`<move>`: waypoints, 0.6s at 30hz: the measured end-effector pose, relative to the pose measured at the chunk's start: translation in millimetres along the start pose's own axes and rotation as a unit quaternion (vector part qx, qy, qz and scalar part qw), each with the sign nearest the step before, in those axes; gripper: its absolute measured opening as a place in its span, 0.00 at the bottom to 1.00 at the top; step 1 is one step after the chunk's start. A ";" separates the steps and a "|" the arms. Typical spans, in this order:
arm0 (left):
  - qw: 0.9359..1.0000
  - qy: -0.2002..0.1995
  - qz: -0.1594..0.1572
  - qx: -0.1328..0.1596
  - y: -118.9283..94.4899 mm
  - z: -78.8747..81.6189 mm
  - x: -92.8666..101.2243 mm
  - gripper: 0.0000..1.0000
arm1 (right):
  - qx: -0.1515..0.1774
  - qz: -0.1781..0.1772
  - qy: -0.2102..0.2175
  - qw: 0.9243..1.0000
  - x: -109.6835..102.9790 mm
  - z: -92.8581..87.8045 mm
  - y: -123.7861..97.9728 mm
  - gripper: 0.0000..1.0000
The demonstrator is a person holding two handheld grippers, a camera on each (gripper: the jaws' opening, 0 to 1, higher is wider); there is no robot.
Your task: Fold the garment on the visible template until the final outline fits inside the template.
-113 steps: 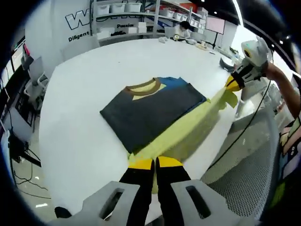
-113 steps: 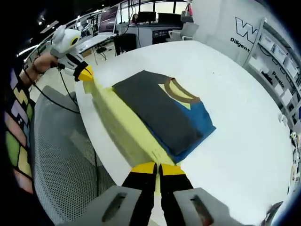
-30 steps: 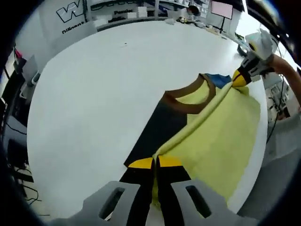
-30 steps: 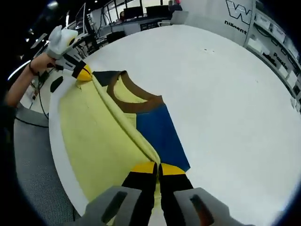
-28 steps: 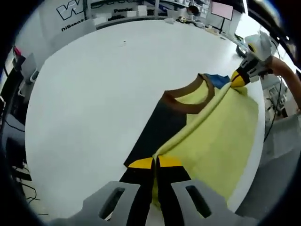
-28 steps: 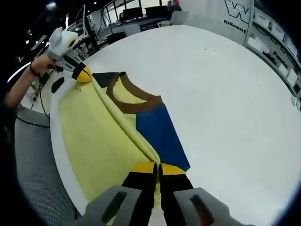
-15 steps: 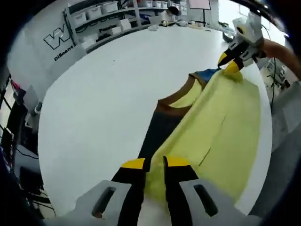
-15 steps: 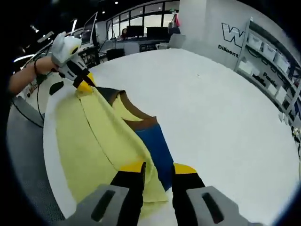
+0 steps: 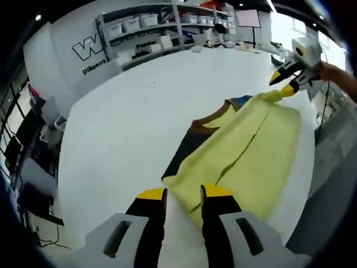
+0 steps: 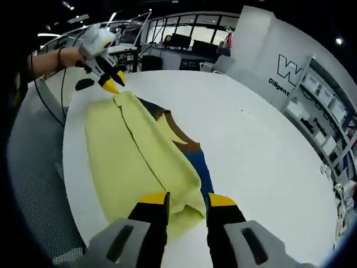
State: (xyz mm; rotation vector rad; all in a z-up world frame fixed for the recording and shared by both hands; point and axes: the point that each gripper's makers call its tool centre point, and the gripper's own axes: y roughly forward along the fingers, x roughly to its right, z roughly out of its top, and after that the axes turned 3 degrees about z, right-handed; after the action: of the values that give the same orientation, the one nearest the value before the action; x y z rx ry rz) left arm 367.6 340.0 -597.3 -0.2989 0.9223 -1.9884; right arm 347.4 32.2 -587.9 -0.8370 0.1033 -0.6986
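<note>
1. A round white table (image 9: 111, 128) carried the work in a workshop, with shelves (image 9: 145, 22) along the far wall and a mesh chair (image 10: 33, 167) at its near edge.
2. The left gripper (image 9: 183, 193) hovered with jaws parted and empty, the shirt (image 9: 240, 151) lying just ahead of its tips.
3. The right gripper (image 10: 187, 198) likewise stood open, released, over the other near corner of the yellow layer.
4. The shirt's long axis ran away from each gripper toward the other, so each held one end; no template outline could be made out.
5. Farther off, the brown collar (image 9: 209, 120) and a blue patch (image 10: 199, 167) peeked past the yellow edge, so another fold seemed due, probably end to end.
</note>
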 end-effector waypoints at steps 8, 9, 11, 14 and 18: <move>0.999 -0.036 0.004 -0.029 0.3 -20.0 6.6 0.21 | -0.021 -0.007 0.046 0.999 -7.1 -21.4 -5.8 0.14; 0.999 -0.038 0.004 -0.028 1.1 -20.3 6.3 0.20 | -0.022 -0.006 0.050 0.998 -8.5 -22.4 -4.8 0.14; 0.999 -0.043 0.003 -0.027 4.7 -23.2 7.0 0.19 | -0.023 -0.005 0.058 0.998 -10.4 -23.7 -3.0 0.14; 0.999 -0.049 0.002 -0.022 7.8 -23.2 6.3 0.15 | -0.004 -0.016 0.095 0.995 -7.4 -18.5 -0.2 0.17; 0.996 -0.086 -0.007 -0.011 9.2 -17.9 8.1 0.16 | -0.012 -0.011 0.140 0.990 -10.5 -21.0 4.8 0.16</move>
State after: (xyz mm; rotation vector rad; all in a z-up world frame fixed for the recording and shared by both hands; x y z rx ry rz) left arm 359.4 339.3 -617.3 -0.4821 0.8357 -1.9329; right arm 334.5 27.2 -607.4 -0.7607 0.3565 -0.8339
